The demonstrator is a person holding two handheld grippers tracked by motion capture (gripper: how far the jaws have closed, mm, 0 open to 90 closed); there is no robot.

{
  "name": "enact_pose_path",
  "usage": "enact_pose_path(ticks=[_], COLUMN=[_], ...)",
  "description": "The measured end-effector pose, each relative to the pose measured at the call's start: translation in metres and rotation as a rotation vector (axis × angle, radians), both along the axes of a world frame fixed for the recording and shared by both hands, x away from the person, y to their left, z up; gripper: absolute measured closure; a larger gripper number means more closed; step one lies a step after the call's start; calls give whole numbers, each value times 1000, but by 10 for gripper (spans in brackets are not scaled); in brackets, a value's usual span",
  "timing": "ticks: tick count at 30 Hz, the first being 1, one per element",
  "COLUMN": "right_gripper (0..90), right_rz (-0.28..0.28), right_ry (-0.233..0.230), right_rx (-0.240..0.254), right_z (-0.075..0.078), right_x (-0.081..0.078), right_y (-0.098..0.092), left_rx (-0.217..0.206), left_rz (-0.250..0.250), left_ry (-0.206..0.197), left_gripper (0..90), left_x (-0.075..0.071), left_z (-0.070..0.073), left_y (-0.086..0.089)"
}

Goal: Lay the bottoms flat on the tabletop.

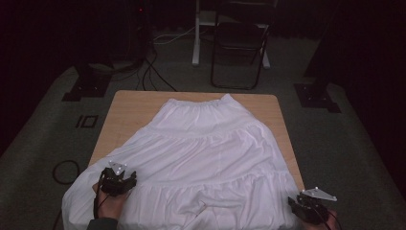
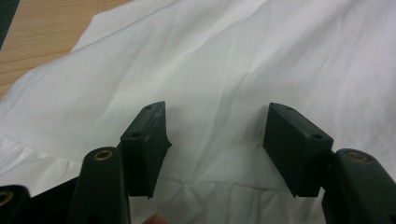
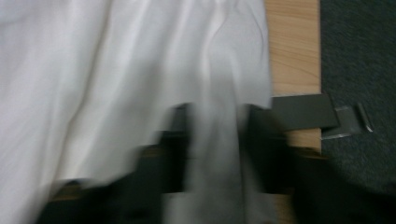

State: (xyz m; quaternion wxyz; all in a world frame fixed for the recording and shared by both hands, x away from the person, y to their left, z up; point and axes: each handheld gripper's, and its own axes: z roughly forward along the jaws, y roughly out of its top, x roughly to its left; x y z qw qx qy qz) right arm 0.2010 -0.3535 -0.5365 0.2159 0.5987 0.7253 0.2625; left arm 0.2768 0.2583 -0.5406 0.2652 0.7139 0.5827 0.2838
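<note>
One white skirt (image 1: pixel 201 153), one wooden table (image 1: pixel 129 103), two tools, one folding chair (image 1: pixel 239 43).

The room is dim; beyond the table (image 1: pixel 129 103) the background sinks into near black. The white skirt (image 1: pixel 201 148) is the brightest area, softly lit, without glare. The right gripper view is smeared with motion blur; the left gripper view is sharper.

A wooden table (image 1: pixel 125 108) sits on grey carpet (image 1: pixel 335 143); at twelve o'clock beyond it stands a dark folding chair (image 1: pixel 239 45), cables (image 1: pixel 153 72) at eleven o'clock, perhaps a cable loop (image 1: pixel 65 171) at nine
</note>
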Motion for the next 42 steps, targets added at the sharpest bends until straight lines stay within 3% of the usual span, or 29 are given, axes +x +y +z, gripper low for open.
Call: enact_pose_path(ticks=[1, 3, 6, 13, 14, 15, 16, 18, 20, 23, 27, 33, 35, 37, 42], right_gripper=[832, 890, 894, 895, 886, 813, 696, 552, 483, 440, 411, 408, 407, 407, 410], right_rz=[12, 4, -50, -277, -293, -301, -298, -253, -195, -132, -48, 10, 22, 49, 57], right_ry=[5, 19, 0, -140, -146, -147, -148, -167, -194, -217, -246, -257, -251, -238, -222], right_rx=[-8, -26, -64, -156, -148, -128, -98, -23, 56, 100, 126, 168, 165, 129, 120], right_z=[1, 2, 8, 41, 42, 42, 42, 39, 36, 33, 29, 14, 12, 8, 4], right_x=[1, 3, 11, 36, 39, 41, 42, 40, 37, 33, 29, 28, 28, 30, 31], right_y=[0, -5, -22, -74, -77, -77, -75, -68, -58, -39, -12, 15, 18, 24, 24], left_rx=[-24, -61, -82, -84, -83, -82, -83, -84, -86, -88, -88, -88, -89, -90, -90], left_rz=[3, 11, 21, 8, -3, -6, -7, -8, -9, -9, -11, -14, -14, -13, -12], left_ry=[3, 8, 9, 6, 5, 3, 2, 0, -3, -6, -10, -17, -18, -18, -18], left_gripper=[396, 392, 390, 367, 366, 366, 365, 358, 351, 344, 336, 312, 310, 305, 301], left_x=[0, 1, 1, 1, 1, 1, 1, 1, 1, 0, 0, 0, 0, 0, 1], left_z=[-1, -1, -2, -3, -3, -3, -3, -4, -4, -4, -5, -6, -6, -6, -6], left_y=[2, 5, 6, 4, 3, 2, 2, 2, 2, 2, 2, 3, 3, 3, 3])
